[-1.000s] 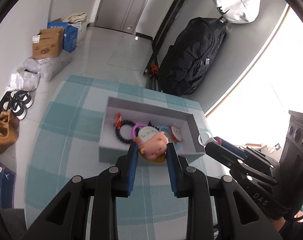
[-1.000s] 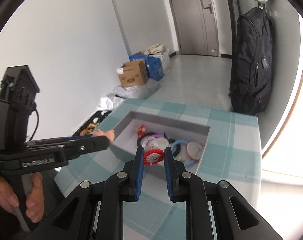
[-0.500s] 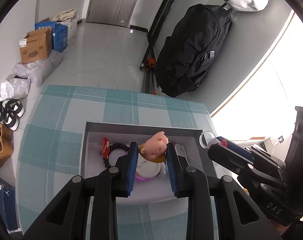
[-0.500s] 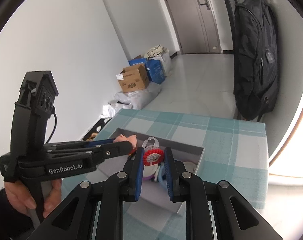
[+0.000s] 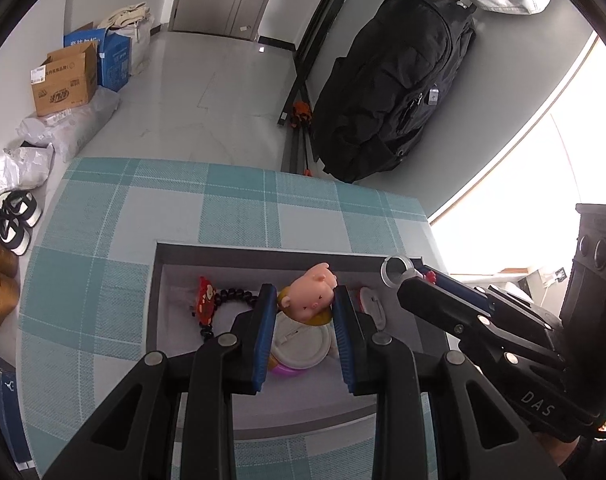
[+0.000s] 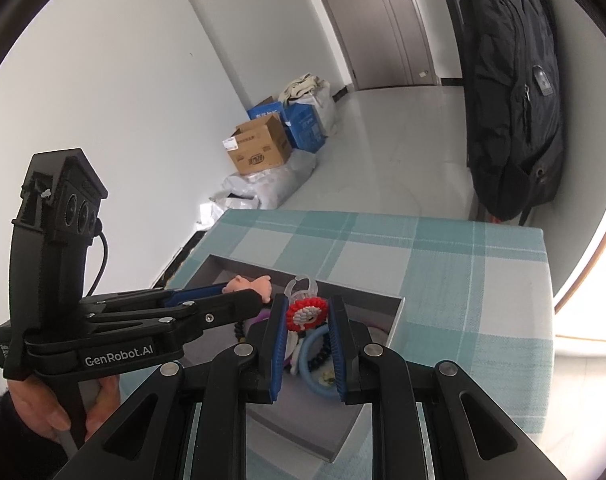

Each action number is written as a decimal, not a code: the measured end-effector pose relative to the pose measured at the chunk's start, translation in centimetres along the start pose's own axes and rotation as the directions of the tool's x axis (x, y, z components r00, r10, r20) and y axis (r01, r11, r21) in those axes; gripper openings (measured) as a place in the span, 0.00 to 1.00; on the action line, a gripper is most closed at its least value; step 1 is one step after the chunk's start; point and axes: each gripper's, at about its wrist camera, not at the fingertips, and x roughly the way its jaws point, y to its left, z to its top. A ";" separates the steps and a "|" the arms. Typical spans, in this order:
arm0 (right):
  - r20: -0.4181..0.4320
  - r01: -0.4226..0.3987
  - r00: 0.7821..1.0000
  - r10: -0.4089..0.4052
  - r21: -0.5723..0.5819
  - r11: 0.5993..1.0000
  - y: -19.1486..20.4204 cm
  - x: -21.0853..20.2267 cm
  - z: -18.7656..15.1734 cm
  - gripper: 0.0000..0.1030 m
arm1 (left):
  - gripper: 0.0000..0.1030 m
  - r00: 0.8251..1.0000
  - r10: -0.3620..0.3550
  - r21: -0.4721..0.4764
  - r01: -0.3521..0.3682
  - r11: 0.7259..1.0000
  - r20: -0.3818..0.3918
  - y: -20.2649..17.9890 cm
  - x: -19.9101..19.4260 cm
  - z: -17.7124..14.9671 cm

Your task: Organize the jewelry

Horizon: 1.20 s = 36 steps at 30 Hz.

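Pig charm [image 5: 317, 294] above crowded tray [image 5: 263, 252] (beads [image 5: 235, 294], rings).

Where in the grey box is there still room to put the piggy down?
The grey box is bare along its near wall and in its far left corner, beside the red charm. The middle is crowded: black bead bracelet, white round piece, blue ring. The checked tablecloth beyond the box is bare too.

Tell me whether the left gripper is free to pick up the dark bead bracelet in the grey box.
Probably not yet: the left gripper is shut on a pig toy. The bead bracelet lies uncovered in the box, just beside it.
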 end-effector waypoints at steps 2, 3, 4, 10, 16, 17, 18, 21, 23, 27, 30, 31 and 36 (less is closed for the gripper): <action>-0.002 0.003 1.000 -0.003 0.008 1.000 -0.1 0.0 0.0 0.19 | 0.22 1.000 -0.001 0.000 0.001 1.000 0.000 0.0 0.1 0.0; -0.001 0.004 1.000 -0.004 0.011 1.000 -0.1 0.0 0.0 0.19 | 0.22 1.000 -0.008 0.000 0.008 1.000 0.001 0.0 0.1 0.0; 0.000 0.002 1.000 -0.002 0.015 1.000 -0.2 0.0 0.1 0.20 | 0.22 1.000 -0.014 -0.002 0.014 1.000 0.002 0.0 0.1 0.1; 0.017 0.001 1.000 -0.002 0.051 0.999 -0.8 -0.6 0.1 0.21 | 0.40 0.999 -0.033 0.001 0.033 0.999 -0.016 -0.2 0.2 0.2; 0.070 -0.007 0.998 0.002 0.079 0.997 -1.3 -1.9 0.3 0.48 | 0.54 0.999 0.020 -0.013 -0.019 1.000 0.037 0.3 -0.3 0.2; 0.073 -0.012 0.997 0.006 0.076 0.997 -1.3 -1.9 0.3 0.50 | 0.54 0.999 0.027 -0.013 -0.026 1.000 0.036 0.3 -0.3 0.1; 0.075 -0.009 0.997 0.004 0.066 0.998 -1.1 -2.0 0.3 0.51 | 0.54 0.999 0.036 -0.007 -0.036 0.999 0.033 0.3 -0.2 0.1; 0.077 0.000 0.997 -0.003 0.050 0.999 -0.8 -2.0 0.2 0.63 | 0.54 0.998 0.060 0.004 -0.060 0.998 0.033 0.1 -0.1 -0.2; 0.076 0.000 0.997 -0.003 0.044 0.999 -0.6 -2.0 0.2 0.68 | 0.54 0.996 0.078 0.010 -0.079 0.997 0.036 0.1 0.0 -0.1; 0.091 0.015 0.996 -0.018 0.040 0.999 -0.6 -2.2 0.0 0.83 | 0.54 0.993 0.111 0.022 -0.112 0.993 0.049 0.1 0.0 -0.3; 0.106 0.024 0.994 -0.028 0.043 0.999 -0.7 -2.6 -0.2 0.86 | 0.54 0.990 0.136 0.030 -0.138 0.990 0.043 0.0 0.0 -0.5; 0.109 0.028 0.994 -0.033 0.044 0.999 -0.8 -2.7 -0.2 0.88 | 0.54 0.989 0.140 0.030 -0.142 0.989 0.046 0.0 -0.1 -0.5; 0.156 0.055 0.986 -0.055 0.008 0.998 0.0 -4.0 -0.7 0.99 | 0.54 0.981 0.177 0.034 -0.180 0.983 0.079 -0.2 -1.1 -0.9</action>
